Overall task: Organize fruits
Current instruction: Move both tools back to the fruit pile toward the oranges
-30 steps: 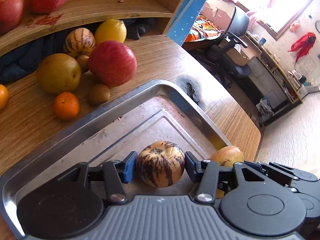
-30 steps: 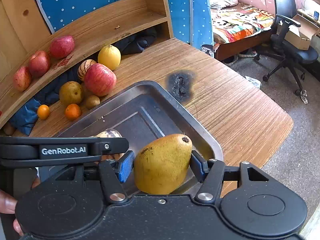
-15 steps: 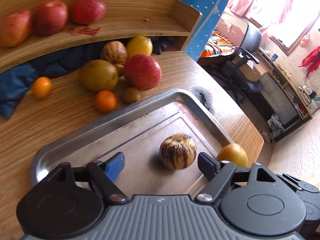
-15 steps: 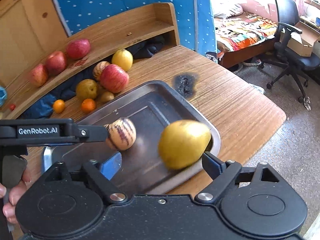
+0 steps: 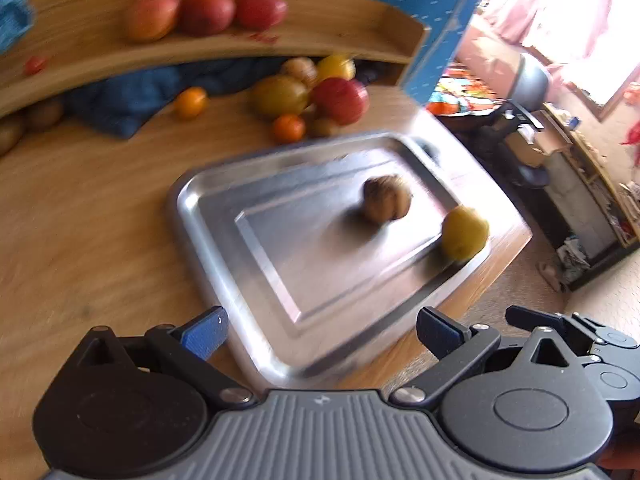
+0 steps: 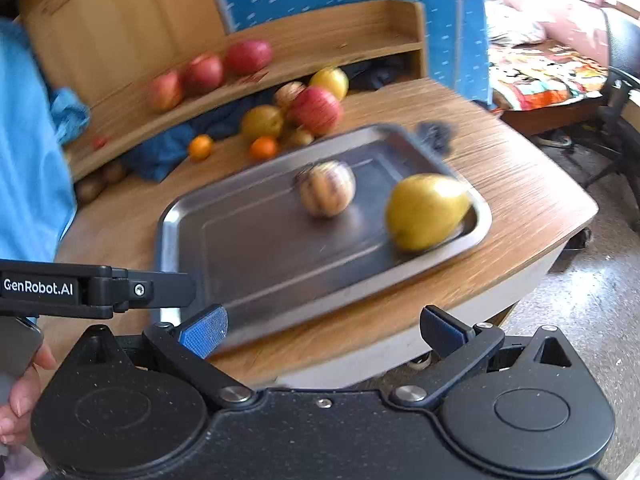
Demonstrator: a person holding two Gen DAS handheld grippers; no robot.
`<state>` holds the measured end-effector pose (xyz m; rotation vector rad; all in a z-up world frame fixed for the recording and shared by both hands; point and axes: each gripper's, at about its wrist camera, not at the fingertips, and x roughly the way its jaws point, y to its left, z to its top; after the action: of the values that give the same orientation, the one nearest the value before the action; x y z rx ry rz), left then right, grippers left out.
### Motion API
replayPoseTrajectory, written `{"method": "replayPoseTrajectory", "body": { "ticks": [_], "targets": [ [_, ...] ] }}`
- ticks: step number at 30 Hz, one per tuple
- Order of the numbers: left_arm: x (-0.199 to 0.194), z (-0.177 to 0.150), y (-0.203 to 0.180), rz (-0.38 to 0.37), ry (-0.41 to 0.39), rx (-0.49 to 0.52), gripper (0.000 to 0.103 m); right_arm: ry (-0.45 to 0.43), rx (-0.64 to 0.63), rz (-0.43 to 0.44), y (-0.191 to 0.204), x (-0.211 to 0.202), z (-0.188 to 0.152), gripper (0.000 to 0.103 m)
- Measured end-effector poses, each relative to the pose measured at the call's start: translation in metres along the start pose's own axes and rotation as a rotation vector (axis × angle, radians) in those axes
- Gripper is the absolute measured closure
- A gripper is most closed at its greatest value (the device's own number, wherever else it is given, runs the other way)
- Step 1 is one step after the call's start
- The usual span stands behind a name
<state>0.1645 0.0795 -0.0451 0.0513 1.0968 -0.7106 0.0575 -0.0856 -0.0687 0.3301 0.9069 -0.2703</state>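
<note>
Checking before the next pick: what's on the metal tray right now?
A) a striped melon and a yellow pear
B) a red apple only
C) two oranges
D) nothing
A: the striped melon and yellow pear lie apart on the tray; both grippers are open and empty.

A rectangular metal tray [image 6: 248, 240] is seen lying on the wooden tabletop [image 6: 520, 184], and two fruits are held in it: a round cream fruit with purple stripes [image 6: 326, 194] near its middle and a yellow pear-shaped fruit [image 6: 426, 212] against the right-hand rim, the two set apart. The right gripper [image 6: 320, 330] is seen with its jaws spread wide and nothing between them. Behind the tray, a large red apple [image 6: 318, 110] and two small oranges [image 6: 264, 148] are gathered under a curved wooden shelf [image 6: 360, 36].
</note>
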Motion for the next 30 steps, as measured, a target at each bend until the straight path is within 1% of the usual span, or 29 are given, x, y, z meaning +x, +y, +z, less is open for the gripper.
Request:
{"method": "replayPoseTrajectory", "body": {
  "ticks": [5,8,11,14,18,21,25,30],
  "targets": [
    [-0.012,-0.023,0.021,0.084,0.05,-0.086,0.001,0.021,-0.042,0.056,0.016,-0.001,-0.014,0.001],
    [-0.015,-0.029,0.038,0.142,0.093,-0.158,0.001,0.034,-0.061,0.089,0.026,0.0,-0.018,0.001],
    [-0.02,-0.03,0.053,0.179,0.106,-0.235,0.001,0.04,-0.095,0.113,0.036,0.0,-0.017,0.001],
    [-0.022,-0.028,0.065,0.208,0.105,-0.28,0.001,0.035,-0.114,0.126,0.042,0.003,-0.012,0.001],
    [-0.023,-0.018,0.077,0.221,0.101,-0.304,0.001,0.018,-0.124,0.128,0.048,0.012,0.004,0.001],
    [-0.021,-0.004,0.086,0.222,0.089,-0.303,0.001,0.001,-0.13,0.126,0.053,0.019,0.017,0.001],
    [-0.014,0.019,0.096,0.216,0.073,-0.299,0.001,-0.016,-0.138,0.12,0.061,0.031,0.035,0.001],
    [0.002,0.053,0.108,0.197,0.067,-0.279,0.001,-0.046,-0.124,0.091,0.066,0.047,0.058,0.001]
  ]
}}
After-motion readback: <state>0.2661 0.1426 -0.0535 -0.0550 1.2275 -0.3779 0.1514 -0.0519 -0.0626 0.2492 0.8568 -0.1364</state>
